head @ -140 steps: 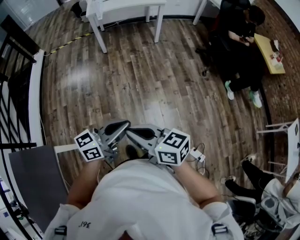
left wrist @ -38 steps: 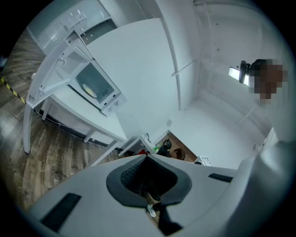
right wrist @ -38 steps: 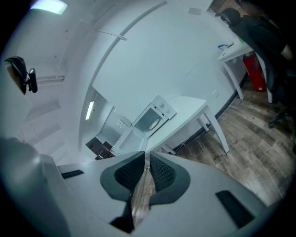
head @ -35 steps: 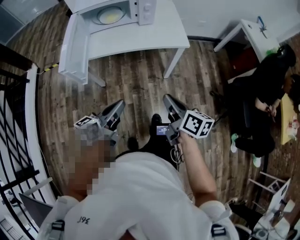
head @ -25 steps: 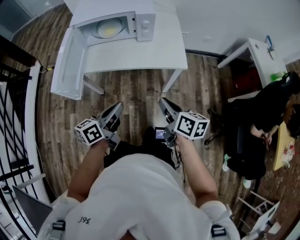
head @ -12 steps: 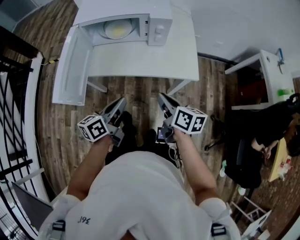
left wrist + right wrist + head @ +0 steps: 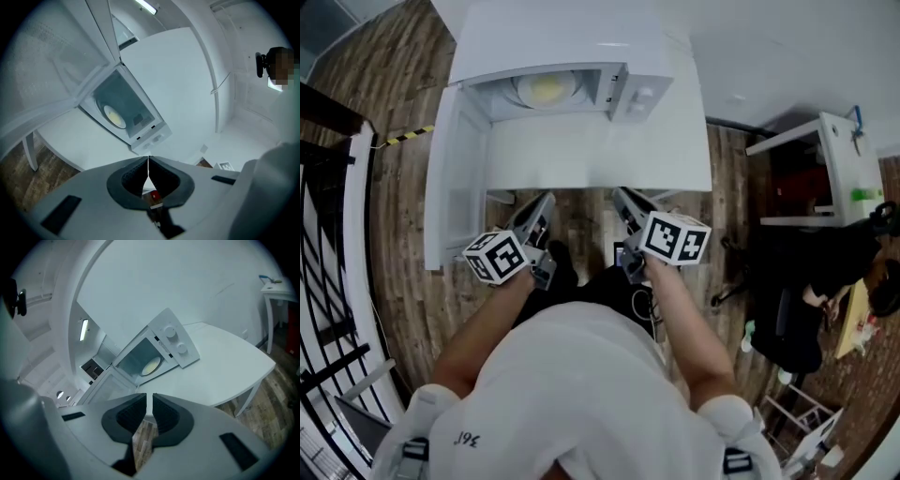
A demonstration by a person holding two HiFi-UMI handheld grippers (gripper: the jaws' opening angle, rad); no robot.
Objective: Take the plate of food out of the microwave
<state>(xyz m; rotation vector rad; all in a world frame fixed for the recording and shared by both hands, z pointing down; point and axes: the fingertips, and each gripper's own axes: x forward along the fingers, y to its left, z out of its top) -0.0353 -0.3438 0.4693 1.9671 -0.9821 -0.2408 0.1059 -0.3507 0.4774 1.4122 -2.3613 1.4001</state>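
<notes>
A white microwave (image 7: 630,86) stands on a white table (image 7: 600,159) with its door (image 7: 457,183) swung wide to the left. Inside it lies a pale plate of yellow food (image 7: 546,89), also seen in the left gripper view as the plate (image 7: 115,116) and in the right gripper view as the plate (image 7: 151,366). My left gripper (image 7: 544,201) is shut and empty, just short of the table's near edge. My right gripper (image 7: 622,195) is beside it, its jaws a narrow gap apart with nothing between them. Both point toward the microwave, well short of it.
A black railing (image 7: 328,234) runs along the left. The open door reaches out past the table's left side. A second white table (image 7: 820,141) and a black chair (image 7: 797,309) stand to the right on the wood floor (image 7: 403,253).
Both grippers have moved forward to the table's near edge. The microwave and its plate appear larger and nearer in the head view. Jaws look the same.
</notes>
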